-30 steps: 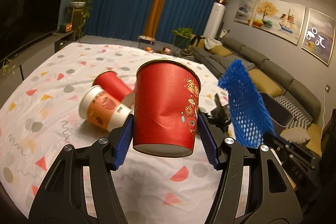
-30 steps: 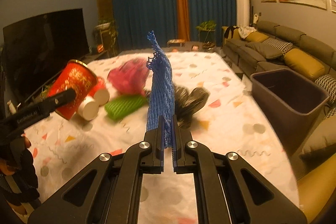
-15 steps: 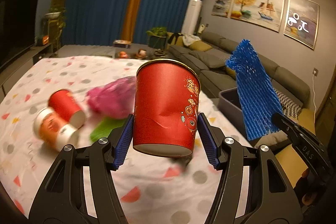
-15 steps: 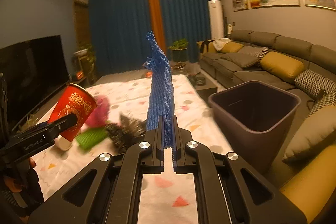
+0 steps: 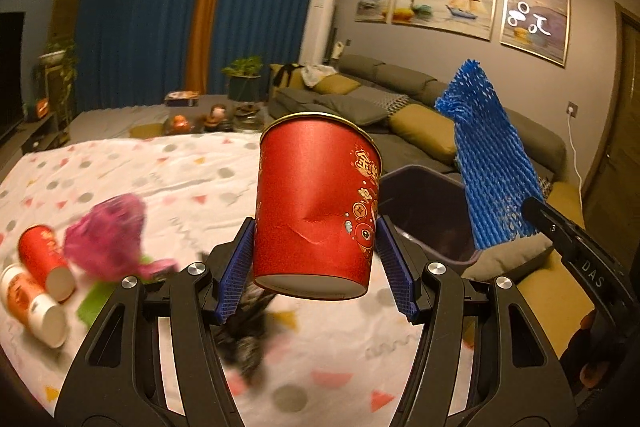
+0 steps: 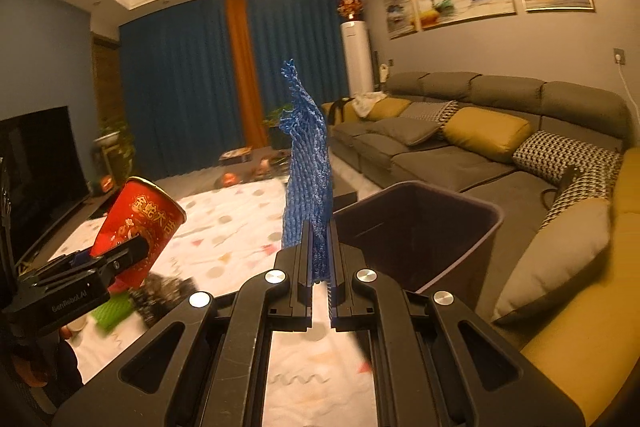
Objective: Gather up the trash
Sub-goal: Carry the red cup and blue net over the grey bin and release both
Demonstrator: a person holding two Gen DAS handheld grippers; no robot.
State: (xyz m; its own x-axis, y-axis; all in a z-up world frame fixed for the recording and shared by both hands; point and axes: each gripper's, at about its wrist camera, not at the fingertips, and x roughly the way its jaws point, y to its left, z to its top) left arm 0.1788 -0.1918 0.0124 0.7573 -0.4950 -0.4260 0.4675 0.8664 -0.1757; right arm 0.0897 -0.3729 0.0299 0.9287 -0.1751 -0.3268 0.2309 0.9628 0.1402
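My left gripper [image 5: 316, 259] is shut on a dented red paper cup [image 5: 316, 203], held upright above the table; the cup also shows in the right wrist view [image 6: 138, 223]. My right gripper [image 6: 320, 259] is shut on a blue foam net sleeve [image 6: 308, 171], which also shows in the left wrist view [image 5: 488, 163]. A dark purple trash bin [image 6: 424, 227] stands just right of the sleeve, beside the table; it also shows in the left wrist view [image 5: 432, 211] behind the cup.
On the patterned tablecloth [image 5: 180, 167] lie a pink net [image 5: 106, 235], two more paper cups [image 5: 44, 259], a green piece [image 5: 94, 307] and a dark crumpled bag [image 5: 244, 339]. A grey sofa [image 6: 480, 147] runs along the right wall.
Both grippers have swung right with their loads, away from the table's trash and towards the bin, which now sits close in front of both.
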